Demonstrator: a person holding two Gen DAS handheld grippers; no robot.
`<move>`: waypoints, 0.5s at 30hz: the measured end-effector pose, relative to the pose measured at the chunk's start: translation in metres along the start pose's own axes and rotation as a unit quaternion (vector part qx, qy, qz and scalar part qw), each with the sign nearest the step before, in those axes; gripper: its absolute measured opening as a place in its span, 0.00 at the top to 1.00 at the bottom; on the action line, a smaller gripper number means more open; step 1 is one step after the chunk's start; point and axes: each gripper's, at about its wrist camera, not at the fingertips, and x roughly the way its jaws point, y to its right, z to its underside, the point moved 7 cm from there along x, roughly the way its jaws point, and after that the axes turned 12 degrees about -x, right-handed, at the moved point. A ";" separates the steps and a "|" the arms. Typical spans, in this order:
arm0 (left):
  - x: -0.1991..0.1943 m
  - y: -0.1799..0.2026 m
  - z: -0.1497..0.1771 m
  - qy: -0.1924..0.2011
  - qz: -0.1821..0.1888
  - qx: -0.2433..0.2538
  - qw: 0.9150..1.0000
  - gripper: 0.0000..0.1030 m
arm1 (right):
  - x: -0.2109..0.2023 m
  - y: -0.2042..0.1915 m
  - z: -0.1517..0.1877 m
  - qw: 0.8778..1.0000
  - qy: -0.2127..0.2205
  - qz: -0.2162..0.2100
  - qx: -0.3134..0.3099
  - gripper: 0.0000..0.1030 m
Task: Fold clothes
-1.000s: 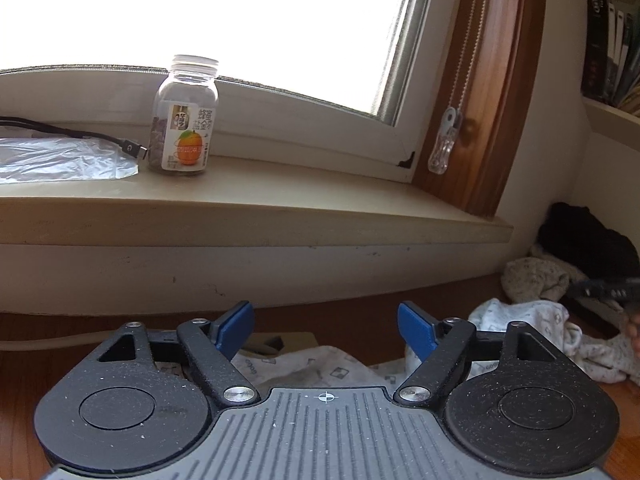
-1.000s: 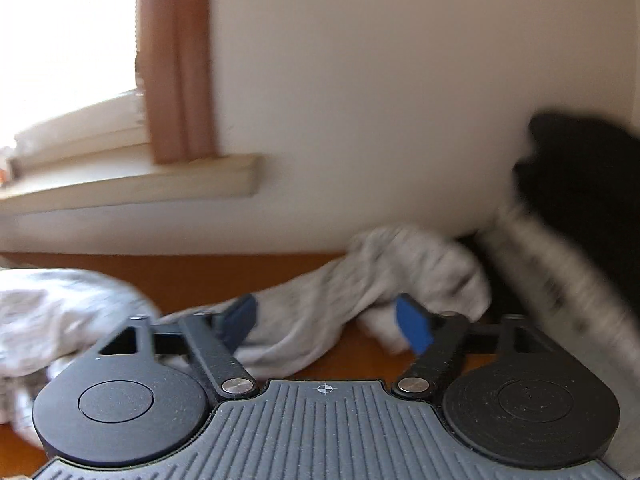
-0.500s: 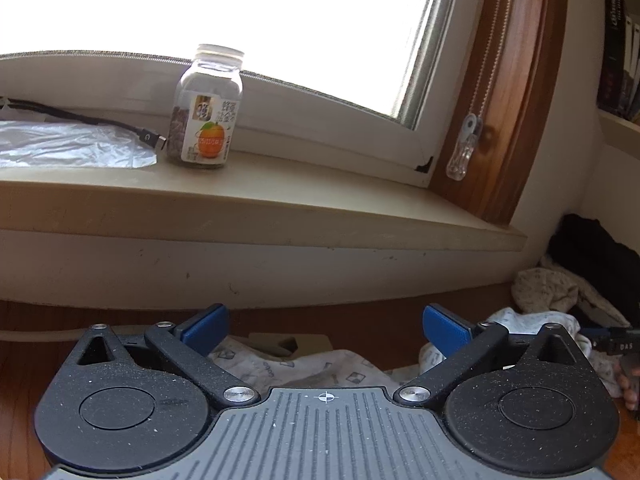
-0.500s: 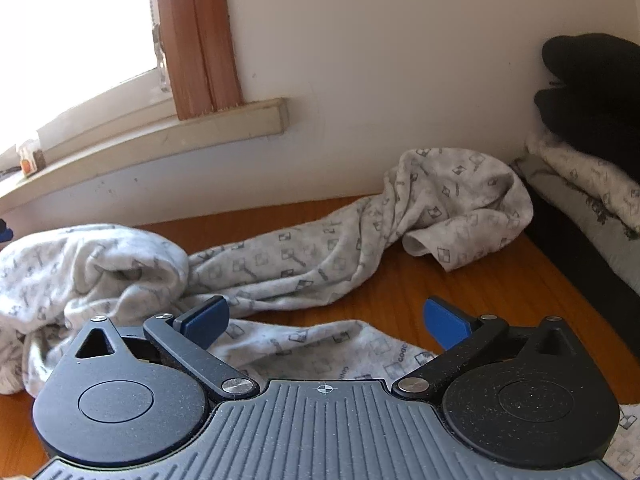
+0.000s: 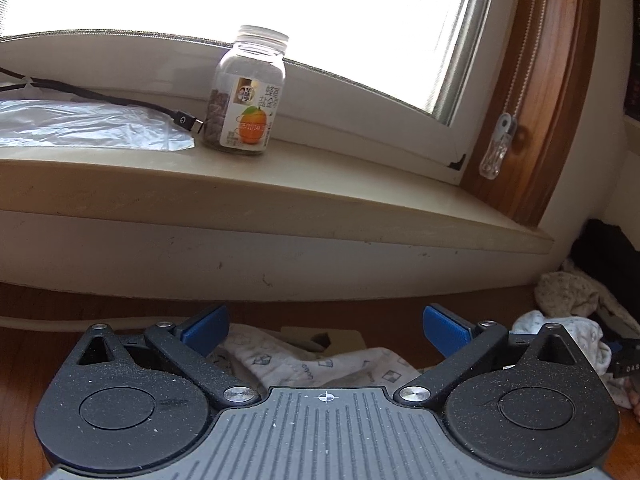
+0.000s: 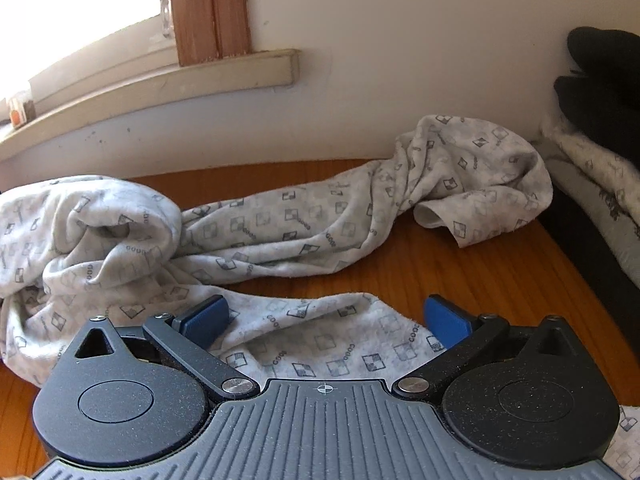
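Observation:
A crumpled white garment with a small grey square print [image 6: 304, 228] lies stretched across the wooden table [image 6: 480, 272], one end bunched at the left, the other near the wall. My right gripper [image 6: 325, 320] hangs open just above its near edge, the cloth lying loose between the blue pads. In the left wrist view the same garment [image 5: 312, 364] shows below my left gripper [image 5: 325, 330], which is open with nothing pressed between its pads. It faces the window sill.
A glass jar with an orange label [image 5: 248, 96], a black cable [image 5: 100, 98] and a plastic sheet [image 5: 88, 124] sit on the window sill [image 5: 320, 200]. Folded clothes and dark fabric [image 6: 600, 92] are piled at the table's right end against the wall.
Both grippers' jaws have spread wider. The right view swung from a blurred look at the wall down onto the printed garment. The left view shifted slightly left, so the jar sits further right.

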 end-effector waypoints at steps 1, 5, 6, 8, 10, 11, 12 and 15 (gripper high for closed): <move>-0.001 0.002 0.001 -0.001 0.003 0.000 1.000 0.00 | 0.000 0.001 0.000 1.000 0.000 -0.001 0.002 0.00; -0.002 0.008 0.003 -0.003 0.014 0.004 1.000 0.00 | 0.000 0.001 -0.001 1.000 -0.001 0.003 0.003 0.00; -0.001 0.010 0.005 -0.005 0.017 0.006 1.000 0.00 | 0.000 0.001 -0.001 1.000 -0.001 0.004 0.004 0.00; 0.003 0.012 0.009 -0.013 0.021 0.006 1.000 0.00 | 0.001 0.002 -0.001 1.000 -0.002 0.006 0.006 0.00; 0.009 0.011 0.014 -0.023 0.022 0.002 0.999 0.00 | 0.001 0.002 -0.001 1.000 -0.002 0.009 0.008 0.00; 0.011 0.010 0.015 -0.026 0.018 0.002 1.000 0.00 | 0.001 0.002 -0.001 1.000 -0.003 0.010 0.009 0.00; 0.012 0.009 0.016 -0.029 0.014 0.001 0.999 0.00 | 0.001 0.003 -0.001 1.000 -0.003 0.011 0.010 0.00; 0.015 0.006 0.018 -0.034 0.004 0.000 0.999 0.00 | 0.001 0.004 -0.002 1.000 -0.003 0.009 0.010 0.00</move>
